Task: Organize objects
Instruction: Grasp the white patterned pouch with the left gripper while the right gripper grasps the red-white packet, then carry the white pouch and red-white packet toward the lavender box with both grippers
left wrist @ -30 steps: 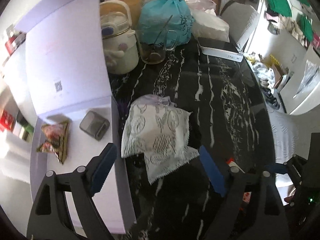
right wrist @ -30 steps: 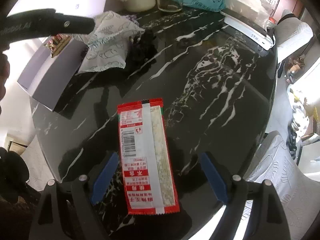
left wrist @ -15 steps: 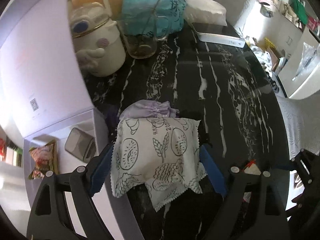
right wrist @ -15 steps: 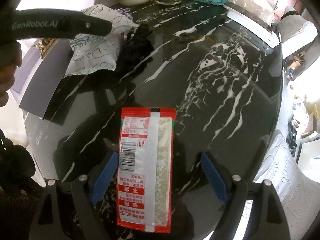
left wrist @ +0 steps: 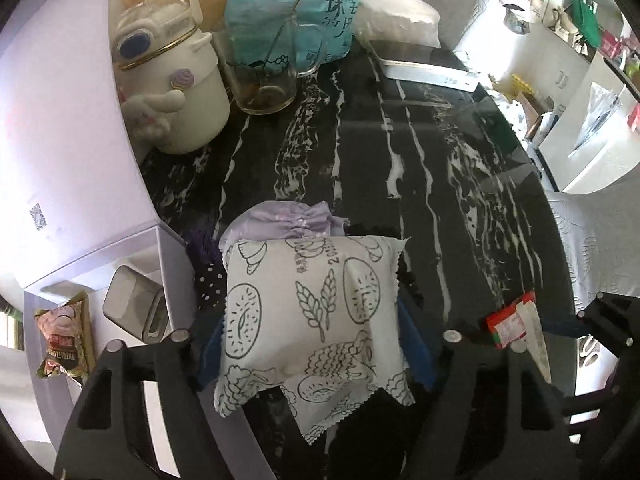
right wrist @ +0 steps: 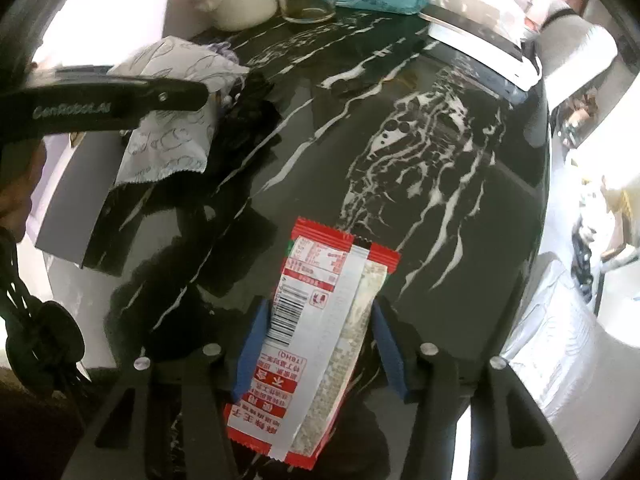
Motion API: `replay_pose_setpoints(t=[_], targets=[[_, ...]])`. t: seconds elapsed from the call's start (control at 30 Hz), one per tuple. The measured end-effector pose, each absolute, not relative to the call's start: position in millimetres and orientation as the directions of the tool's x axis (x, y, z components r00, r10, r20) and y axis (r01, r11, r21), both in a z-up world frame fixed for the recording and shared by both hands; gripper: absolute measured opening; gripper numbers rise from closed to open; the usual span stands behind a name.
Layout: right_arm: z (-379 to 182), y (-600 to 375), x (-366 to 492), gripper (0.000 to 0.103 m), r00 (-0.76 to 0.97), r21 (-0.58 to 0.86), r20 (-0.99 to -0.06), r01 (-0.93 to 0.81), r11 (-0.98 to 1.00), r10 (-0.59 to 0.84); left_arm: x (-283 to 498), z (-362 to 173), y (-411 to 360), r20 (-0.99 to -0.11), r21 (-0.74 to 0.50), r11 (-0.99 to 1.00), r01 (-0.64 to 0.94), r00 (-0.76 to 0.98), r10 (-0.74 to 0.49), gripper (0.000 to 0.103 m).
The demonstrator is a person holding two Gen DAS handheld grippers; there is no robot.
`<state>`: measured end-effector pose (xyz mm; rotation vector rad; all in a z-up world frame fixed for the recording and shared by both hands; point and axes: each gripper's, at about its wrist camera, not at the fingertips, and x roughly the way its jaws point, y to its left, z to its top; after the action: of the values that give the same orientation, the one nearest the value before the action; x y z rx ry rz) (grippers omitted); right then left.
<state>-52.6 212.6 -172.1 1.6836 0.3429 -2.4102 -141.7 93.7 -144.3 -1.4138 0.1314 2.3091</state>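
A white packet [left wrist: 312, 312] printed with wheat and bread drawings lies on the black marble table [left wrist: 440, 200]. My left gripper [left wrist: 312, 344] straddles it, jaws closing, both blue pads against its sides. A red and white snack packet [right wrist: 320, 340] sits between the blue pads of my right gripper [right wrist: 322, 344], whose jaws are closing and touch its long edges. The packet is skewed to the right. The same red packet [left wrist: 512, 324] shows at the right of the left wrist view. A black finger [right wrist: 172, 96] of the left gripper crosses the white packet [right wrist: 172, 148] in the right wrist view.
An open lilac box [left wrist: 60, 160] at the left holds a grey tin [left wrist: 132, 308] and a snack bag [left wrist: 64, 340]. A lilac pouch [left wrist: 288, 220] lies behind the white packet. A white pot [left wrist: 172, 92], a glass mug [left wrist: 264, 84], a teal bag [left wrist: 288, 12] and a white flat device [left wrist: 428, 72] stand at the back.
My left gripper came down over the white packet and its jaws narrowed onto it. My right jaws narrowed onto the red packet, which turned slightly to the right.
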Motion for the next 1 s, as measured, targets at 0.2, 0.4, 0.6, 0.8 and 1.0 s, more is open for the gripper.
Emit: replay_pose_setpoints(t=[0.2,0.4,0.6,0.8,1.0], targets=[[-166,224,-50,0.051,-0.344,-0.037,-0.938,0.237,-0.971,-0.048,-134,-128,92,-0.853,-0.178,-0.886,-0.429,-0.382,0.356,0.067],[-152,228,-41,0.05,-0.367,-0.037,-0.929,0.24,-0.97,-0.055,-121,-114,92,-0.843,-0.188,-0.887,-0.421,-0.395,0.366,0.067],[-129,243,-32,0.05,-0.341,0.059,-0.924,0.327,-0.943,-0.176,-101,-91,89,-0.828,-0.188,-0.888,-0.419,-0.418,0.373,0.067],[-102,246,-20,0.05,-0.372,0.056,-0.906,0.369,-0.928,-0.202,-74,-59,86,-0.803,-0.178,-0.896,-0.407,-0.466,0.371,0.067],[-74,244,-9,0.049,-0.41,0.036,-0.882,0.434,-0.9,-0.233,-43,-30,78,-0.783,-0.162,-0.911,-0.379,-0.512,0.352,0.067]])
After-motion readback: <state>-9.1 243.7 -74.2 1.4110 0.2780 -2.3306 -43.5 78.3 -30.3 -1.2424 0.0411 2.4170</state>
